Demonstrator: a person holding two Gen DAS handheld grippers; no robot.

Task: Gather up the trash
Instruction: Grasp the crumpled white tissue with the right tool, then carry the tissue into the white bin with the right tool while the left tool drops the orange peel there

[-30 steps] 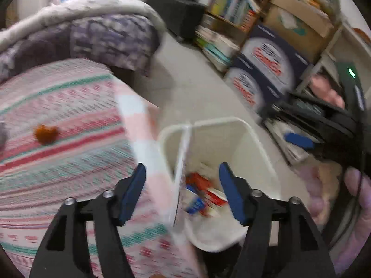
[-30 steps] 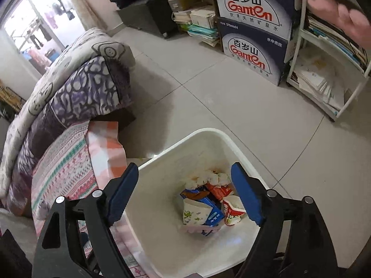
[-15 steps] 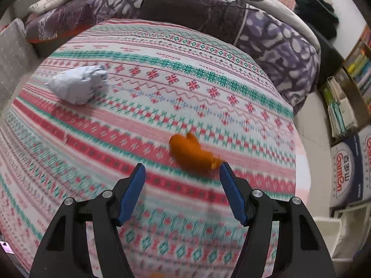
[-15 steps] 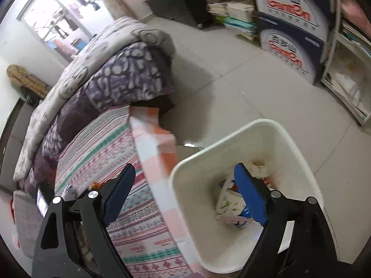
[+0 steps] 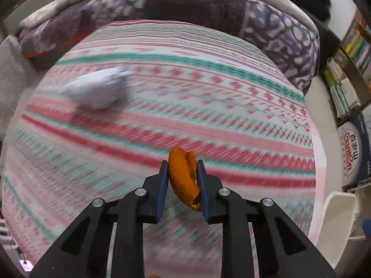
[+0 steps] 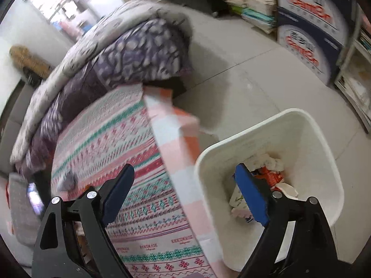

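My left gripper (image 5: pixel 181 165) is shut on an orange peel (image 5: pixel 183 176) above the patterned bedspread (image 5: pixel 208 106). A crumpled grey-white paper ball (image 5: pixel 97 90) lies on the bedspread to the upper left, blurred. It also shows in the right wrist view (image 6: pixel 68 180) at the far left of the bed. My right gripper (image 6: pixel 185 180) is open and empty, over the bed's edge and the white trash bin (image 6: pixel 308 136). The bin holds several wrappers and tissues (image 6: pixel 266 173). The bin's rim shows at the lower right of the left wrist view (image 5: pixel 336 217).
A purple patterned quilt (image 5: pixel 208 11) is piled at the back of the bed. Blue water boxes (image 6: pixel 310 27) and bookshelves (image 5: pixel 352 53) stand across the tiled floor (image 6: pixel 243 74). A white rack (image 6: pixel 357 74) is at the right.
My left gripper swung from the bin to the bed, closed on the orange peel and lifted it. My right gripper turned left from the bin toward the bed, still open.
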